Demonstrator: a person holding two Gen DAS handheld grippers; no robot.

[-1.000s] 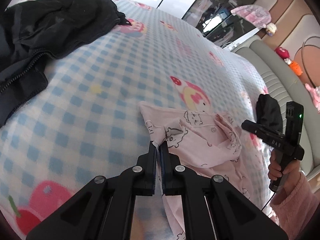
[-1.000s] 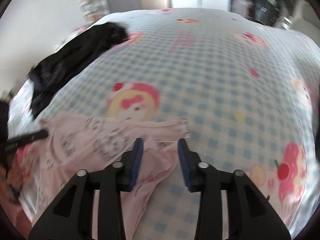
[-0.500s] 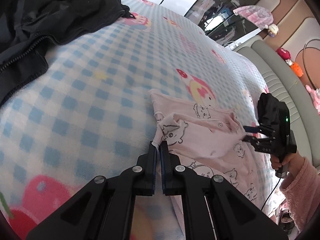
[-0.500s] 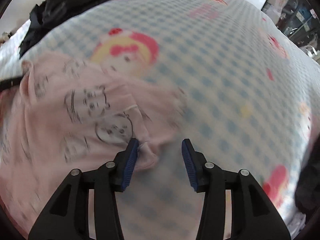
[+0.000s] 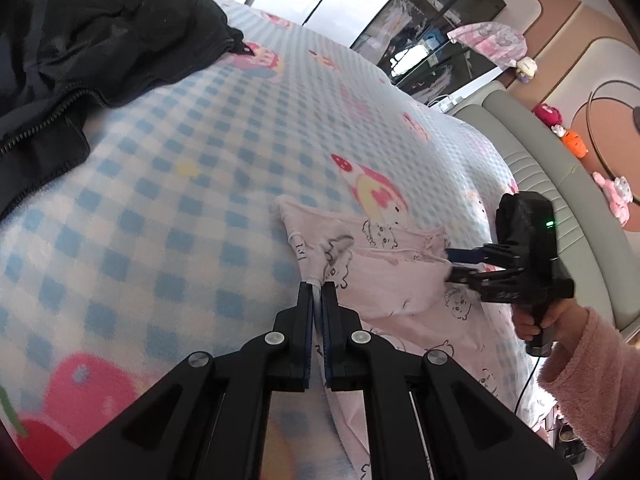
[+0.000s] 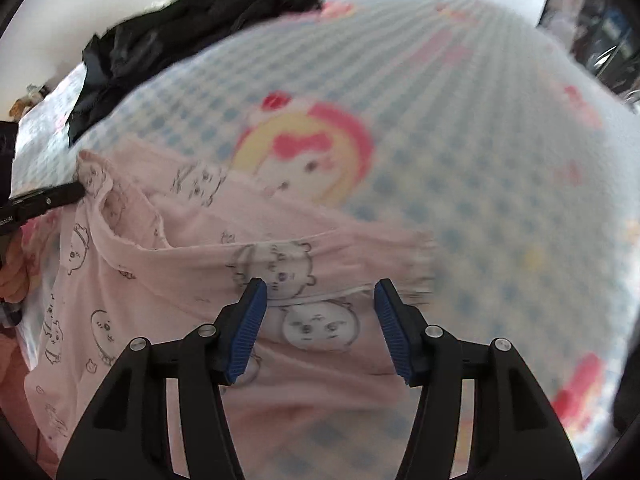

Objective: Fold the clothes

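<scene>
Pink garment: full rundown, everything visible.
The pink garment is soft, thin-looking pale pink fabric printed with small black-outline cartoon animals. It lies rumpled and partly folded over itself on the blue-checked blanket, one part doubled back, white-trimmed edges showing. The left gripper is shut on an edge. The right gripper is open, its blue pads over the fabric; contact is unclear. The black jacket lies apart.

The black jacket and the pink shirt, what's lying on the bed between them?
Nothing lies between the black jacket and the pink shirt, only bare checkered blanket. The left wrist view shows it best.
</scene>
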